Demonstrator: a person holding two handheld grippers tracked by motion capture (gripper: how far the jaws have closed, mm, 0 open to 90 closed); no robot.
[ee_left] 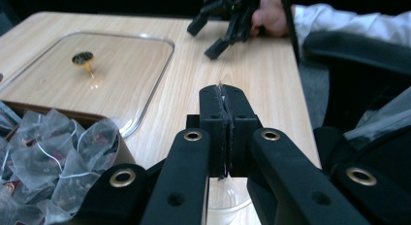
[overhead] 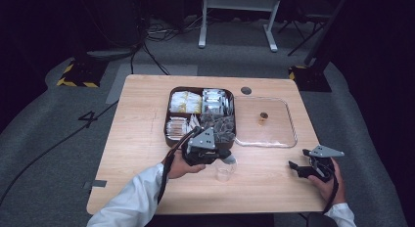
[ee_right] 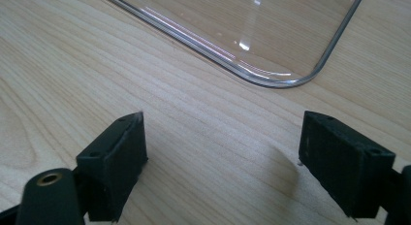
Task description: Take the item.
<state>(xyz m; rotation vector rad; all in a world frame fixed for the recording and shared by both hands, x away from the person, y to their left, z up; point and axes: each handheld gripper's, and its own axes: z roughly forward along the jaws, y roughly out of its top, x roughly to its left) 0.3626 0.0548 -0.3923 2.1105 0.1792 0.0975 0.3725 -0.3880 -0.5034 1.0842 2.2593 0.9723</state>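
two grippers: one in each of the person's hands, both over the light wooden bench (overhead: 147, 139)
left gripper (overhead: 222, 156): held over the bench's front middle, just in front of the dark brown compartment box (overhead: 166, 126)
left gripper fingers (ee_left: 213, 113): pressed together on a thin clear film edge that sticks up between the pads; what the film belongs to cannot be told
small clear plastic cup (overhead: 225, 169): standing on the bench directly below the left gripper, its rim visible under the fingers in the left gripper view
right gripper (overhead: 293, 167): near the bench's front right corner, held low over bare wood
right gripper fingers (ee_right: 118, 152): wide apart, nothing between them
clear plastic tray lid with rounded corners (overhead: 291, 124): lying flat on the bench to the right of the box, touching or just beside it
small gold and dark round object (overhead: 264, 118): sitting on the clear lid, upper middle
box contents: yellow packets (overhead: 185, 102) at back left, silvery packets (overhead: 214, 101) at back right, pale packets (overhead: 177, 127) at front left, translucent mesh tea bags with white strings (ee_left: 58, 157) at front right
white sleeves (overhead: 132, 200): on both forearms, entering from the near edge
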